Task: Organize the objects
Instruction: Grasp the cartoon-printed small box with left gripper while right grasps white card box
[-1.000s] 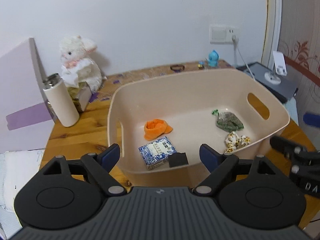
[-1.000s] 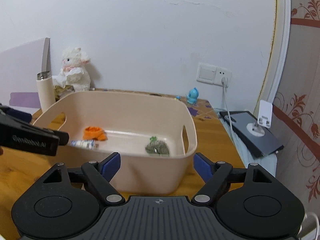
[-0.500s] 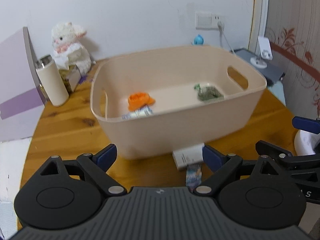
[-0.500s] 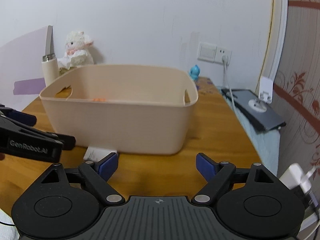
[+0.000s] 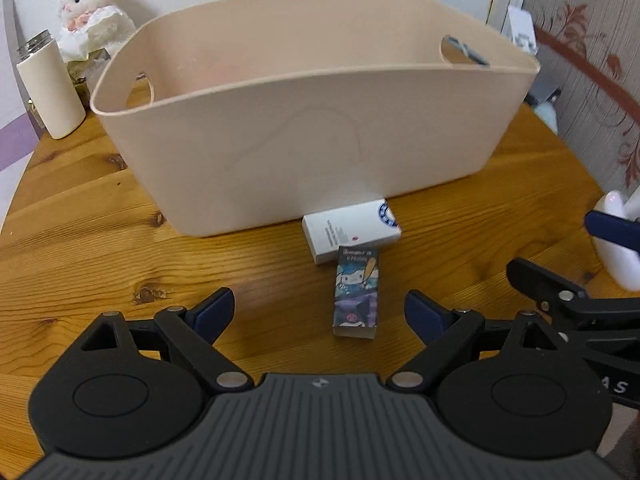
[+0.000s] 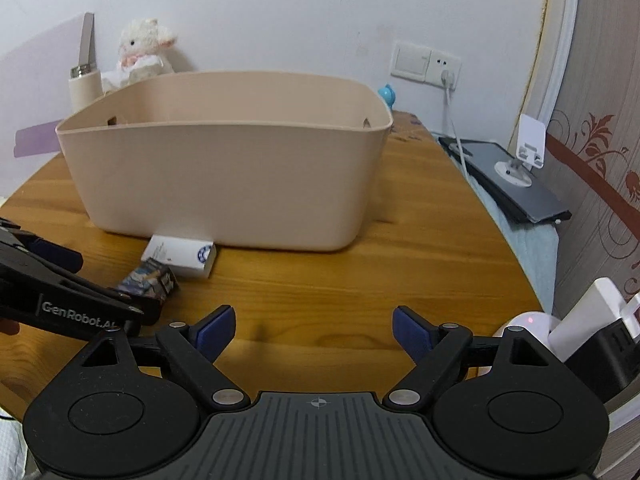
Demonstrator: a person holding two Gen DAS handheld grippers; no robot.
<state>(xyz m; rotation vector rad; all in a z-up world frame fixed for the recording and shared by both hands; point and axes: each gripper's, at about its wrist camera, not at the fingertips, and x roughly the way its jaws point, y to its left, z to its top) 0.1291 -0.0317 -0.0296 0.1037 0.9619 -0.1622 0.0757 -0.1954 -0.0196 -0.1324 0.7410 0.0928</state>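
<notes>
- The round wooden tabletop [image 5: 88, 216] carries everything here.
- A big pale pink tub [image 5: 312, 112] sits in the middle of it. From this low angle, nobody can see what is inside the tub.
- A white bottle [image 5: 50, 84] and a fluffy white toy lamb [image 5: 96, 12] stand behind the tub on the left side. They look like they are not part of the job.
- The left gripper [image 5: 319, 310] hangs low over the wood, with both blue fingers [image 5: 212, 312] spread wide apart and nothing between them.
- The right gripper [image 6: 313, 330] is off to the right side. Its fingers are spread wide too and hold nothing.
- A white box [image 5: 352, 230] lies flat, touching the front wall of the tub.
- A small cartoon box [image 5: 357, 290] lies just in front of the white box, touching it, and points toward the left gripper.
- The step in hand looks like picking up one of these two boxes, most likely the cartoon one, since it sits right ahead of the left gripper's open gap.
- Next, the left gripper needs to go forward and down so its fingers sit on both long sides of the cartoon box, then squeeze gently. It should not bump the white box.
- After that, the box probably needs a lift over the tall rim of the tub.
</notes>
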